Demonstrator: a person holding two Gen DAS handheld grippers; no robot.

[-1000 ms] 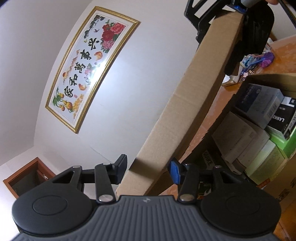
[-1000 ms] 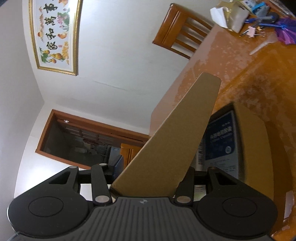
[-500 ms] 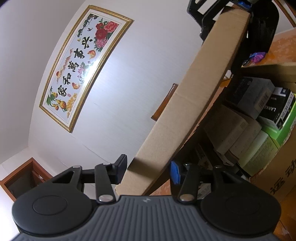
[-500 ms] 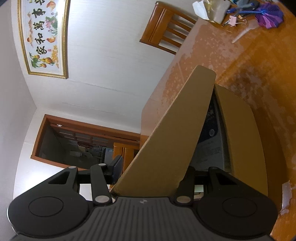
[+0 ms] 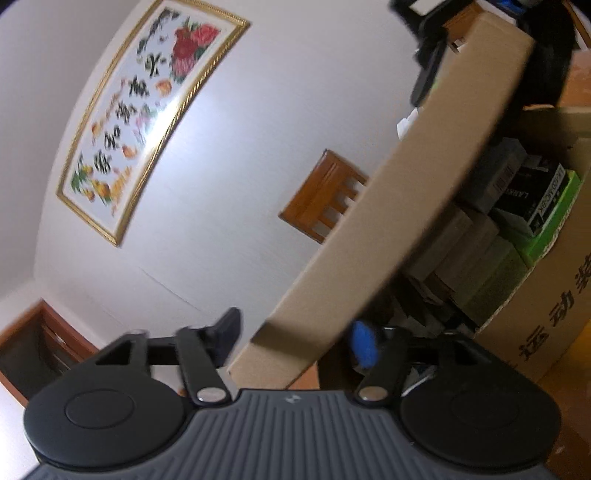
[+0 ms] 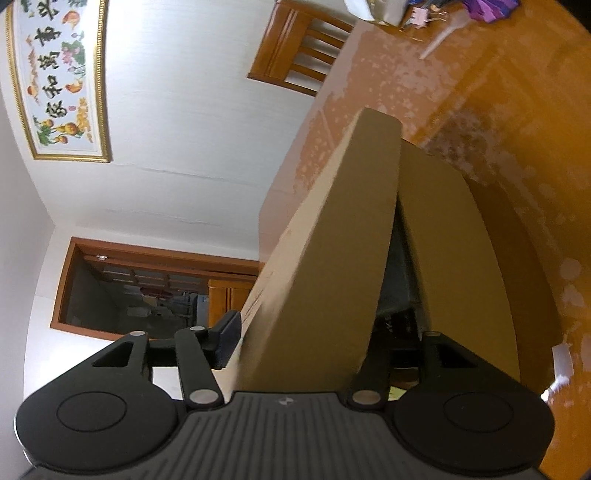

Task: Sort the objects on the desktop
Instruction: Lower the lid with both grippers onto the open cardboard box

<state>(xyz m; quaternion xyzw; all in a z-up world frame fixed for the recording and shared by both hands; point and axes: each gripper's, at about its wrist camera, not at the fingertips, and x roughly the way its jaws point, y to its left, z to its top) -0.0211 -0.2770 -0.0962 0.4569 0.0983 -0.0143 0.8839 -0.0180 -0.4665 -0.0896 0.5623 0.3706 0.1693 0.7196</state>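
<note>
A long cardboard flap of the brown box runs between the fingers of my left gripper. Its jaws are opening, and both pads stand off the flap. Small packages fill the box below. At the flap's far end, black fingers of the other gripper straddle it. In the right wrist view the same flap fills my right gripper. Those jaws are opening, the left pad still lies against the cardboard, and the right finger is mostly hidden. A second flap lies beside it.
The box stands on an orange wooden table. At the table's far end lie a purple item, a pink clip and a white packet. A wooden chair stands against the white wall.
The left jaws have spread apart and come off the flap. The flap has swung down over the box, and in the right wrist view it now hides most of the contents.
</note>
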